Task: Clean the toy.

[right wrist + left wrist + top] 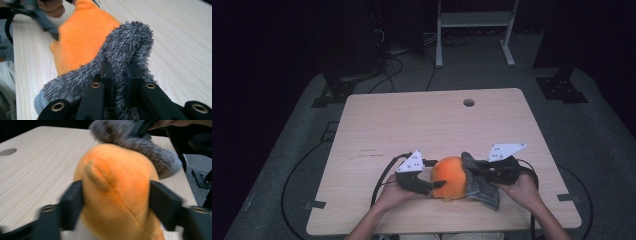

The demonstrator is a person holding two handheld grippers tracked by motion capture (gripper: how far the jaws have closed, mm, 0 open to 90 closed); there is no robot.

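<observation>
The orange plush toy (450, 177) is lying on the bench (432, 120) near its front edge, midway between the two hands; a grey fuzzy sock (479, 182) is being worked against its right side, and in the high view the two are touching; whether the sock's mouth is already over the toy cannot be told.

The step in hand is judged to be the drawing of the sock over the toy; it is best done with the toy being kept steady and low on the bench while the sock's edge is being stretched wide and pulled across the rounded end, not dragged flat against it.

In the left gripper view the toy is sitting squarely between the jaws of the left gripper (116, 202); they are standing part spread, one at each flank, touching or just grazing the plush, and a firm squeeze is not being shown. The right gripper (119, 75) is pressed together, a fold of the sock being pinched between its jaws, with the toy lying just beyond.
</observation>
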